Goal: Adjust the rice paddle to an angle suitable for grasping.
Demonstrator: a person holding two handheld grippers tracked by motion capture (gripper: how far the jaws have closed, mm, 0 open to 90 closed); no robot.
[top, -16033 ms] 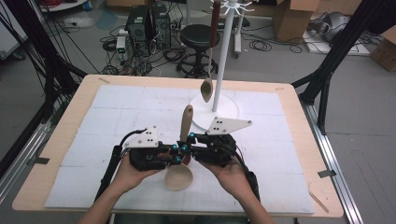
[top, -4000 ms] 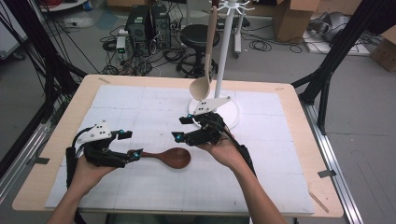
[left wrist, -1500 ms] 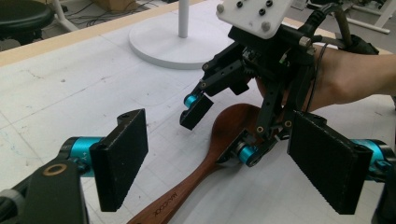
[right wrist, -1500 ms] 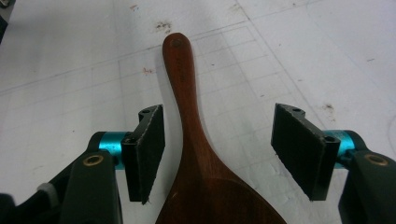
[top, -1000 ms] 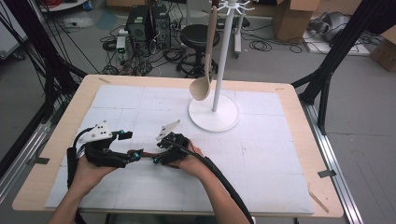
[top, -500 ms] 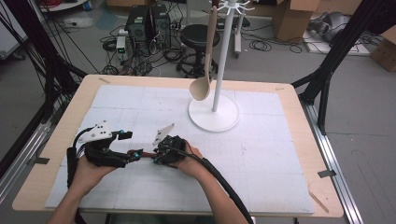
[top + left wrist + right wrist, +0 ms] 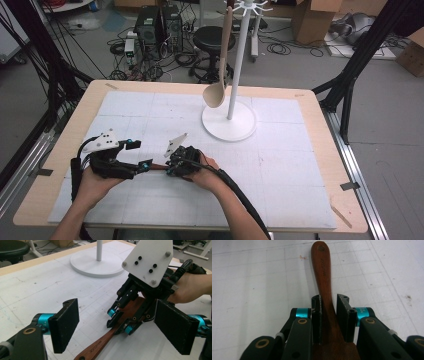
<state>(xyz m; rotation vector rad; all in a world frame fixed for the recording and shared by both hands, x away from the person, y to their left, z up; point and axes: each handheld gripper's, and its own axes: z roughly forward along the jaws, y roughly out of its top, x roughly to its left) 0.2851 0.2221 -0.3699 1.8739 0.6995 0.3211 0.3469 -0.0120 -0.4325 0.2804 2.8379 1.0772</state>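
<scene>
- The dark wooden spoon [image 7: 325, 290] lies flat on the white gridded mat [image 7: 280, 170] at the near left of the table [image 7: 325, 100], its handle end, with a small hole, pointing toward the left gripper [image 7: 131, 156].
- It looks like a rigid, light, one-piece utensil with a smooth finish; judged from that, it should lift without bending but could slide or swivel between flat pads if held off its balance point.
- The right gripper [image 7: 331, 317] straddles the neck where the handle widens toward the bowl. Its jaws have just been closing with the wood between them; one pad [image 7: 317, 317] lies against the wood, the other stands a sliver off, so a firm grip is not yet certain.
- That neck seems a sound place to hold, close to the heavier bowl.
- The left gripper rests just beside the handle tip, jaws wide apart and holding nothing.
- Farther back stands a white stand [image 7: 235, 70] with a pale wooden ladle [image 7: 220, 75] hanging from its top hooks.
</scene>
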